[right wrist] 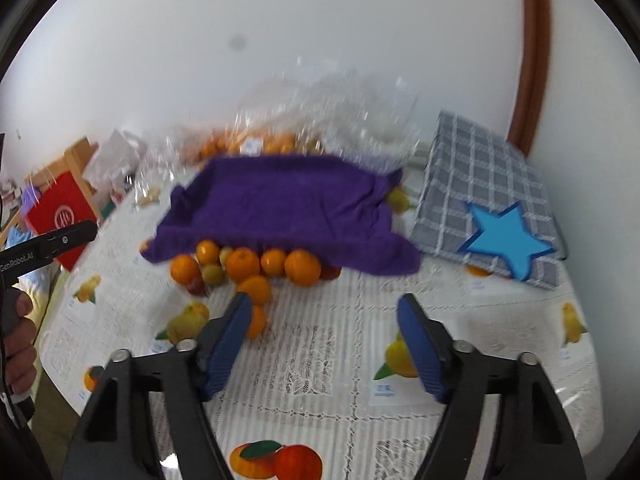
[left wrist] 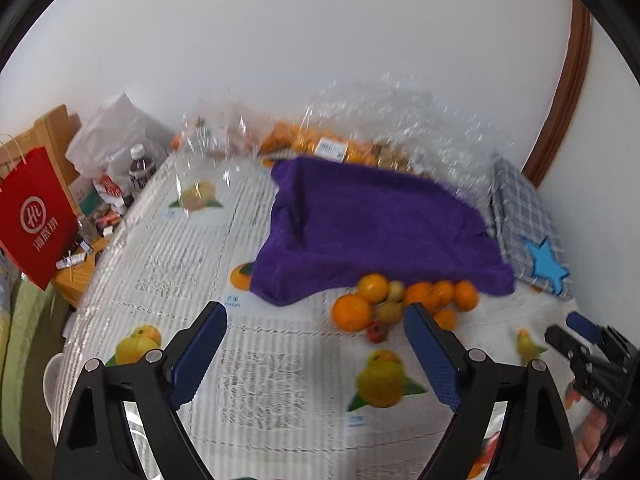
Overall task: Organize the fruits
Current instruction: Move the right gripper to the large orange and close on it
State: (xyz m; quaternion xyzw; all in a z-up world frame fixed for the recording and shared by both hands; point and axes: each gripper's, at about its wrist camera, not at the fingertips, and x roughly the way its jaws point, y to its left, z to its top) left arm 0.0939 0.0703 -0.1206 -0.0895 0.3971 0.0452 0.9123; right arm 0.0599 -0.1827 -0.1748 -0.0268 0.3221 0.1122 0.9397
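Observation:
A pile of loose fruit lies on the table at the near edge of a purple cloth [left wrist: 376, 224] [right wrist: 288, 204]: several oranges [left wrist: 351, 313] [right wrist: 242, 265], small yellow-green fruits [left wrist: 389, 311] [right wrist: 213, 274] and a small red fruit [left wrist: 377, 332] [right wrist: 195, 287]. My left gripper [left wrist: 316, 320] is open and empty, just short of the pile. My right gripper [right wrist: 324, 312] is open and empty, close in front of the pile, with one orange [right wrist: 256, 321] by its left finger. The right gripper also shows in the left wrist view [left wrist: 576, 328].
A grey checked cloth with a blue star [left wrist: 546, 266] [right wrist: 506, 240] lies right of the purple cloth. Clear plastic bags of oranges [left wrist: 320, 144] [right wrist: 256, 144] stand behind it. A red paper bag [left wrist: 34, 216] and bottles [left wrist: 140, 168] crowd the left. The tablecloth [right wrist: 320, 360] has printed fruit pictures.

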